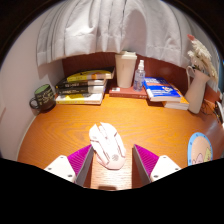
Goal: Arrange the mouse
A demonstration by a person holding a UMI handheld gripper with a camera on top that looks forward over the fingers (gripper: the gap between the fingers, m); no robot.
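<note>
A white computer mouse point(107, 143) lies on the wooden desk point(60, 130), tilted a little to the left. My gripper point(112, 160) is open, and the mouse's rear half rests between the two fingers. The left magenta pad point(80, 158) sits close against the mouse's side. A visible strip of wood separates the mouse from the right pad point(145, 158). The mouse rests on the desk under its own weight, and its front end sticks out just ahead of the fingertips.
At the back left are a stack of books point(82, 88) and a green mug point(42, 97). Farther along the back stand a white container point(126, 69), a small bottle point(139, 73), a blue book point(163, 92) and a pen holder point(196, 92). A pale round object point(200, 148) lies to the right of the gripper.
</note>
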